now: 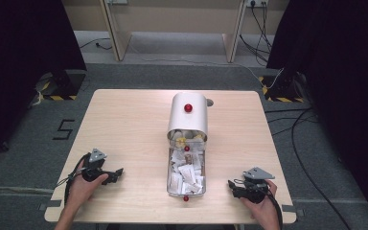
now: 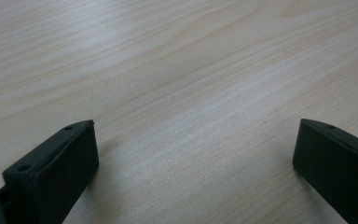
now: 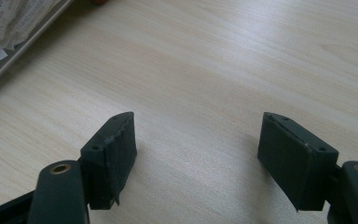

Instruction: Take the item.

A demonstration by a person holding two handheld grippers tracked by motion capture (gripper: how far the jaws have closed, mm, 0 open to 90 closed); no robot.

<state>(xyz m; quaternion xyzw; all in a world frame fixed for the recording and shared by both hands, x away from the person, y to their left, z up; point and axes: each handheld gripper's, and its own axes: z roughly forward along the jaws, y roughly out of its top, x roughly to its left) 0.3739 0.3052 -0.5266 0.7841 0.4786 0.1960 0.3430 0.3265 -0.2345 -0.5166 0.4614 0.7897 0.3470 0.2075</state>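
A clear tray with red knobs lies pulled out of a white domed box at the table's middle. White paper packets fill the tray; its corner with packets appears in the right gripper view. My left gripper rests open on the wood at the front left, pointing toward the tray, nothing between its fingers. My right gripper rests open at the front right, also aimed at the tray, its fingers wide apart over bare wood.
The wooden table stands on grey carpet. Cables trail on the floor to the right. Black curtains hang at both sides, and a wooden desk frame stands behind.
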